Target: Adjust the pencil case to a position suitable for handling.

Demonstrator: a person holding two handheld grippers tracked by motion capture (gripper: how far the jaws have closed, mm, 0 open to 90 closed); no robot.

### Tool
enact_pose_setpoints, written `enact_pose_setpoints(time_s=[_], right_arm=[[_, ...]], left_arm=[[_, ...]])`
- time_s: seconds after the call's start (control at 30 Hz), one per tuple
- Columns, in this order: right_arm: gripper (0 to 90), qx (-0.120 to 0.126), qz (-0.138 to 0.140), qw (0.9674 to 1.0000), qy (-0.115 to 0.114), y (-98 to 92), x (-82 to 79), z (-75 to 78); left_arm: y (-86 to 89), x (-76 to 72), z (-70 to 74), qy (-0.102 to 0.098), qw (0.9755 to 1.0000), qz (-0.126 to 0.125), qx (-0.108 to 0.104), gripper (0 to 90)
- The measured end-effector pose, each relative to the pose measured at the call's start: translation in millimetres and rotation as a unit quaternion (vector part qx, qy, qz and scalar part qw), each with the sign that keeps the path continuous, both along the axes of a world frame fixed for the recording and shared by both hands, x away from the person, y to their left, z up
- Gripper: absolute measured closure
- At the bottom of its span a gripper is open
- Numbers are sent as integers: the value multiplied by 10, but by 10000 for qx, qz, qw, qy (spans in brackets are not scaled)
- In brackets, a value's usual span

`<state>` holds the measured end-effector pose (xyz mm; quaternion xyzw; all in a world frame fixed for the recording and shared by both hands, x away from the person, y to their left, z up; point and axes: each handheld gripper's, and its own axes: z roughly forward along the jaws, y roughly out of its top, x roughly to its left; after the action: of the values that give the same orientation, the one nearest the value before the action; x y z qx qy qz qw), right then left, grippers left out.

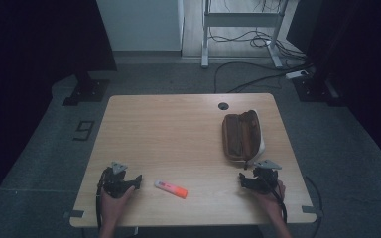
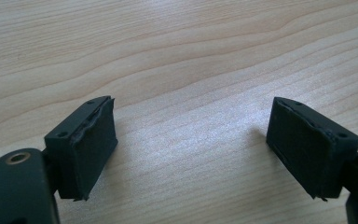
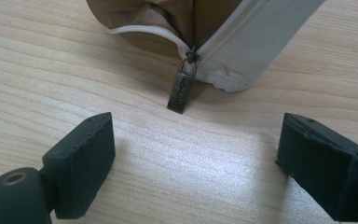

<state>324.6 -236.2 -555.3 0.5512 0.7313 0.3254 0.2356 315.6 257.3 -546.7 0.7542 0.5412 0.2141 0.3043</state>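
Note:
A brown and white pencil case (image 1: 242, 136) lies unzipped on the right half of the wooden table (image 1: 178, 129). Its metal zip pull (image 3: 182, 88) hangs at the near end, just beyond my right gripper (image 3: 193, 163), whose jaws stand wide apart with nothing between them. An orange and white highlighter (image 1: 171, 189) lies near the front edge, between the two hands. My left gripper (image 2: 191, 149) rests at the front left, open over bare wood. In the high view the left gripper (image 1: 119, 181) and right gripper (image 1: 260, 179) sit low on the table, each held by a hand.
A round cable hole (image 1: 222, 105) sits near the table's far edge. Beyond the table are a white desk frame (image 1: 240, 25) and cables (image 1: 258, 74) on the grey floor. Dark stands flank both sides.

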Motion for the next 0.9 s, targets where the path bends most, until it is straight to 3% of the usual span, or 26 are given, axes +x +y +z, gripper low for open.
enact_pose_setpoints(time_s=[0.9], right_arm=[[125, 8, 56, 10000, -13, -13, 3, 2]], left_arm=[[1, 1, 1, 4, 10000, 0, -6, 156]])
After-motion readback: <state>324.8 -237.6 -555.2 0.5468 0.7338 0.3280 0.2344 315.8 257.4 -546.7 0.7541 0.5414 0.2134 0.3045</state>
